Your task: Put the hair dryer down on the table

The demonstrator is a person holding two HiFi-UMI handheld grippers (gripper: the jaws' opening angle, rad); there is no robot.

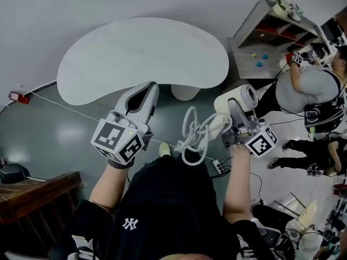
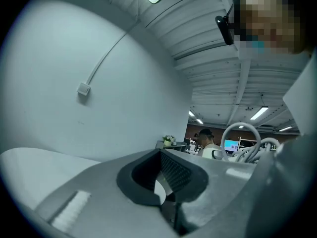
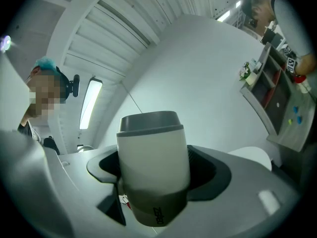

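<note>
The white hair dryer (image 1: 237,100) with a grey nozzle is held above the floor, short of the table's near right edge, and my right gripper (image 1: 234,119) is shut on its body. In the right gripper view the hair dryer (image 3: 152,165) stands between the dark pads (image 3: 207,175). Its white coiled cord (image 1: 194,132) hangs in loops to the left of that gripper. The white kidney-shaped table (image 1: 141,53) lies ahead with a bare top. My left gripper (image 1: 145,91) points at the table's near edge, shut with nothing in it. In its own view the left gripper (image 2: 161,185) is shut.
A grey shelf unit (image 1: 269,36) with small objects stands at the right, and another person (image 1: 310,93) with grippers works there. A wooden piece of furniture (image 1: 32,195) is at the lower left. A power strip (image 1: 219,168) lies on the floor below the cord.
</note>
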